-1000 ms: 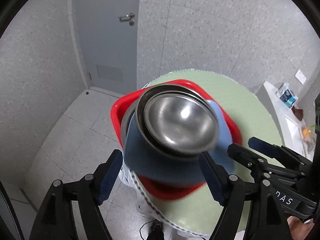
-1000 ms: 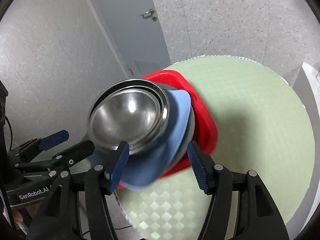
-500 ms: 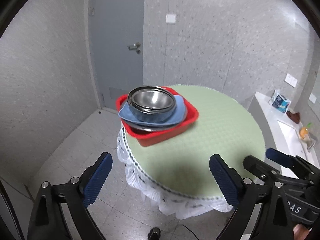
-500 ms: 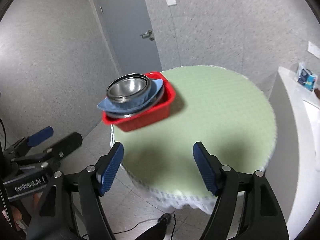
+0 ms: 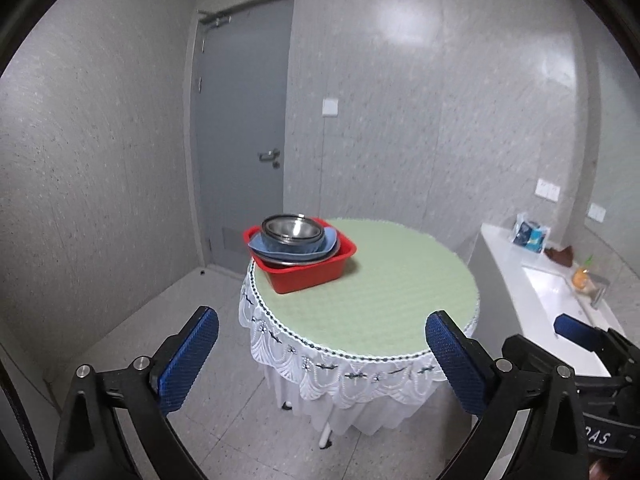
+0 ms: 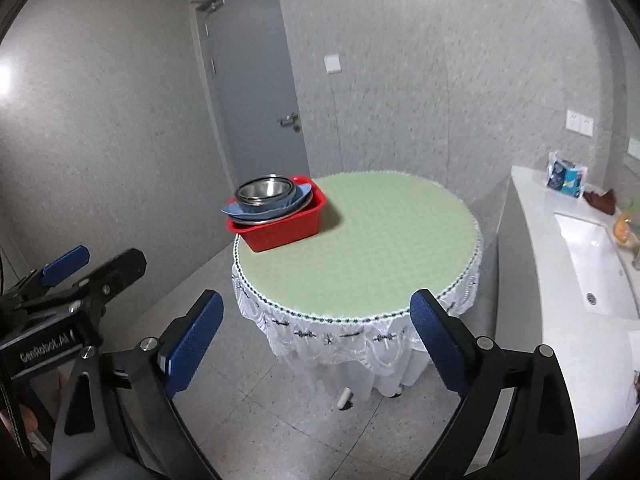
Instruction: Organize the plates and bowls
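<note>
Your left gripper [image 5: 320, 344] and right gripper [image 6: 316, 320] both hang well back from the round table [image 5: 384, 292], fingers spread wide, nothing between them. The red bin [image 5: 316, 270] sits at the table's far left edge. Inside it: a metal plate, a blue plate [image 5: 256, 245], then nested steel bowls [image 5: 292, 229] on top.
</note>
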`<state>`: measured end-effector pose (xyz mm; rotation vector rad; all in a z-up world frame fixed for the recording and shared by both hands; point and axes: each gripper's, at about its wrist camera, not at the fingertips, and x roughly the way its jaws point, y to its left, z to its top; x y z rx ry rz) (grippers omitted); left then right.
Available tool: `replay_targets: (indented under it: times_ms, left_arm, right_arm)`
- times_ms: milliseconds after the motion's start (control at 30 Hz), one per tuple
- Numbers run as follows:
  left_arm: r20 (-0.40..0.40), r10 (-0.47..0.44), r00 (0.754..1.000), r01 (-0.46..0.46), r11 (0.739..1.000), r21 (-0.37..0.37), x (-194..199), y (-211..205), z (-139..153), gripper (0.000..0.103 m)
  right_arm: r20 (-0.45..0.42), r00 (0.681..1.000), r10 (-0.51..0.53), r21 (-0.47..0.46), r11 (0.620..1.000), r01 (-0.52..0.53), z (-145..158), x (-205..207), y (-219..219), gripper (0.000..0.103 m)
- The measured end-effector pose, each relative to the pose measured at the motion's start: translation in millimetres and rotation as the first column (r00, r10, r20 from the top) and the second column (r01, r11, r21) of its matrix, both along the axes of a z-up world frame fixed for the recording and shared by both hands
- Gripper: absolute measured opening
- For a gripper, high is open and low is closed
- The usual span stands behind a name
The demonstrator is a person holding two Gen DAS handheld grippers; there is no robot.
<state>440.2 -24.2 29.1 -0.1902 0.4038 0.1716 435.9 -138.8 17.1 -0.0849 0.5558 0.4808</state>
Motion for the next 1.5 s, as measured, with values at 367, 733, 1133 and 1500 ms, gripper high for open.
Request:
replay_targets:
  times_ms: [367, 733, 1133, 1500]
  left_arm:
    - [0.083, -0.094, 0.992, 0.089, 0.994, 0.062, -135.0, 1.8, -34.2, 0.102]
    - [0.105, -0.167, 0.98, 0.157, 0.983, 0.098, -267.8, 25.8, -60.8, 0.102]
    - [0.137, -0.189, 0.972, 0.178, 0.98, 0.09, -350.6, 46.8, -86.8, 0.102]
    - [0.159, -0.198, 0.967, 0.182, 0.977, 0.108, -372.5, 54.1, -87.4, 0.102]
  right_arm:
    - [0.099, 0.985, -0.14, 0.04, 0.99, 0.136, -4.6, -118.0, -24.2, 0.103]
    - [0.127, 0.958, -0.257, 0.058, 0.966, 0.251, -22.1, -240.8, -24.6, 0.103]
    - [0.176, 0.943, -0.282, 0.03, 0.959, 0.282, -40.5, -308.7, -16.3, 0.103]
    - [0.211, 0.933, -0.292, 0.027, 0.956, 0.293, -39.7, -327.3, -19.3, 0.103]
